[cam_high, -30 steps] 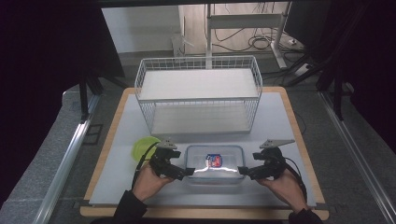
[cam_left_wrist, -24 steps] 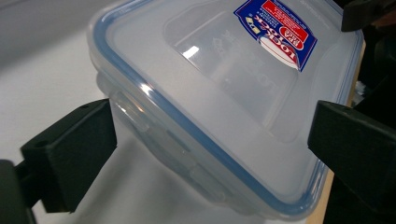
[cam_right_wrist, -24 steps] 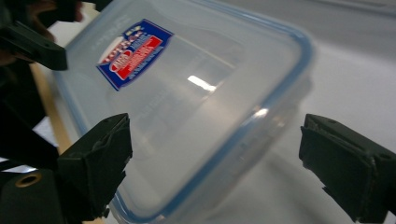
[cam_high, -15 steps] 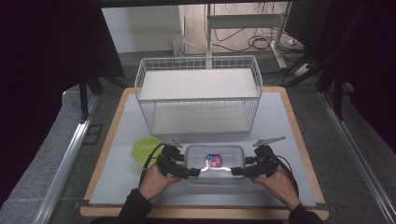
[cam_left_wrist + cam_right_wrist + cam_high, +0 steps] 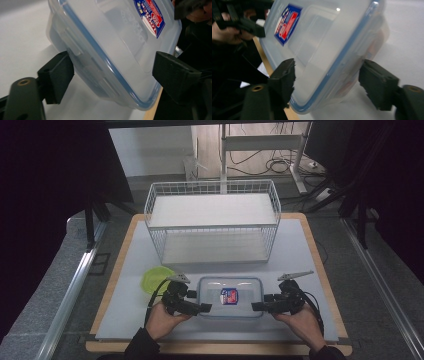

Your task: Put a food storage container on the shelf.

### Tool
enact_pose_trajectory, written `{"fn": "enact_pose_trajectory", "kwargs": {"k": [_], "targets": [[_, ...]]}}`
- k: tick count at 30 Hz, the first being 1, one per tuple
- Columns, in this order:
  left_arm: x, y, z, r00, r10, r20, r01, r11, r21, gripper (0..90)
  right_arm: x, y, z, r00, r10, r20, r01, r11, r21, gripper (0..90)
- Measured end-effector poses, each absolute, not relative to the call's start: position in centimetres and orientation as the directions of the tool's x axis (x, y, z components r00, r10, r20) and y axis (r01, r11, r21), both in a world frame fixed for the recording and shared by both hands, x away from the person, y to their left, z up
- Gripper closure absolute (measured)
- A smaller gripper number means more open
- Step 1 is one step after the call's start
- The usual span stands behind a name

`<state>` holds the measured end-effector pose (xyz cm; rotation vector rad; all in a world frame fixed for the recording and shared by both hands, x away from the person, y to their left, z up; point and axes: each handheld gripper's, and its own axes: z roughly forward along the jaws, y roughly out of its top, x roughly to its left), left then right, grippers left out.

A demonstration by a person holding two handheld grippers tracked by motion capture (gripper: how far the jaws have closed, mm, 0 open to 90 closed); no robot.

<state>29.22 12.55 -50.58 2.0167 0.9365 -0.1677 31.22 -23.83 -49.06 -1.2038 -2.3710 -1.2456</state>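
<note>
Since the frame a second ago we see both grippers move in from beside the box (image 5: 230,296) to its two short ends, the left gripper (image 5: 202,308) now at the left end and the right gripper (image 5: 256,306) at the right end. The box itself has not shifted.

The box is a clear plastic container with a blue-edged lid and a red, white and blue sticker (image 5: 228,296) on top. It sits flat on the white table (image 5: 305,250) near the front edge, between the two hands.

In the left gripper view the box (image 5: 117,47) sits between the black jaws, which are spread wide; one jaw touches or nearly touches the side wall by a lid clip, the other stands off from the lid. We cannot tell if there is any real contact. The left gripper (image 5: 112,72) is not clamped.

In the right gripper view the box (image 5: 324,50) again lies between the spread jaws of the right gripper (image 5: 327,77); one jaw is close to the lid edge, the other is apart from the clip side. The other hand (image 5: 227,30) shows beyond, at the far end.

A lime green bowl (image 5: 156,279) sits just left of the box, behind the left hand (image 5: 165,319). The right hand (image 5: 300,320) grips its tool at the front right. A white wire basket (image 5: 212,220) stands farther back, well apart from the box.
</note>
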Motion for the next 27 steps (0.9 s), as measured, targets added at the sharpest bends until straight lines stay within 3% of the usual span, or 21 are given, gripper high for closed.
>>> {"fn": "enact_pose_trajectory", "kwargs": {"k": [6, 10, 21, 27], "targets": [[28.4, 13.6, -50.9, 0.696, 0.53, -0.485, 0.685, -0.285, 0.671, 28.7, 31.0, -24.4, -48.7, -0.633, 0.569, 0.525, 0.746, 0.269, 0.609, 41.1], [28.6, 14.7, -51.3, 0.66, 0.493, -0.567, 0.721, -0.203, 0.662, 41.6, 30.8, -24.5, -48.6, -0.629, 0.569, 0.53, 0.749, 0.26, 0.61, 45.1], [28.6, 15.1, -51.2, 0.617, 0.486, -0.618, 0.739, -0.088, 0.668, 48.0, 30.8, -24.9, -48.8, -0.598, 0.569, 0.565, 0.768, 0.205, 0.607, 47.8], [28.5, 15.0, -51.1, 0.608, 0.52, -0.6, 0.741, -0.1, 0.664, 48.7, 30.7, -24.9, -48.8, -0.573, 0.57, 0.589, 0.782, 0.164, 0.602, 51.5]]}}
